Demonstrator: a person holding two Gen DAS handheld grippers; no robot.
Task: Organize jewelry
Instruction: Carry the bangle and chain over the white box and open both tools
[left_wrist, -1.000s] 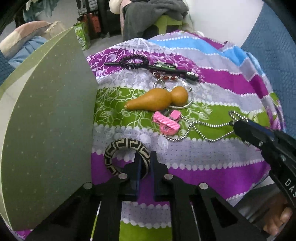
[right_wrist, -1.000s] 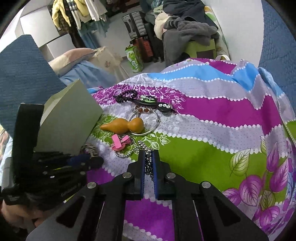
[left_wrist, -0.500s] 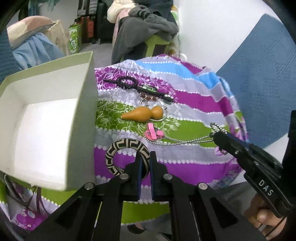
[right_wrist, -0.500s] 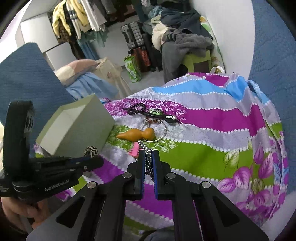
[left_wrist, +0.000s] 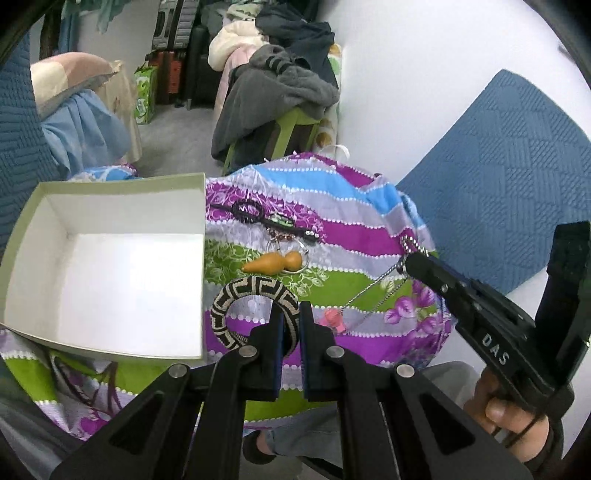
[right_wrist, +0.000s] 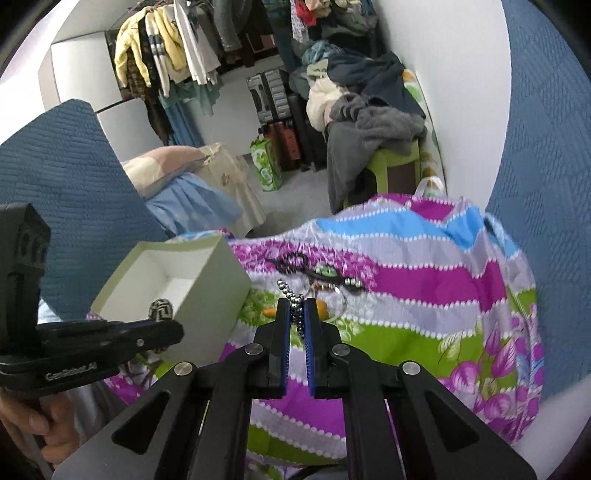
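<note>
In the left wrist view my left gripper (left_wrist: 291, 314) is shut on a black-and-cream patterned bangle (left_wrist: 255, 295), held above the striped cloth beside the open box (left_wrist: 110, 273). To the right, my right gripper (left_wrist: 413, 260) pinches a silver bead chain (left_wrist: 376, 284) that runs taut down to a pink hair clip (left_wrist: 332, 319). In the right wrist view the right gripper (right_wrist: 297, 310) is shut on the bead chain (right_wrist: 291, 291). The left gripper (right_wrist: 173, 328) holds the bangle (right_wrist: 160, 308) in front of the box (right_wrist: 207, 273).
An orange gourd pendant (left_wrist: 275, 263) with a metal ring and a black beaded hair stick (left_wrist: 258, 216) lie on the striped cloth (left_wrist: 351, 225). Blue quilted cushions (left_wrist: 498, 177) flank it. A chair piled with clothes (left_wrist: 280, 96) stands behind. A hand (left_wrist: 513, 413) grips the right tool.
Both grippers have risen, carrying the bangle and the chain up off the cloth. The chain has pulled taut and the pink clip has shifted. The box's white inside has come into view.
</note>
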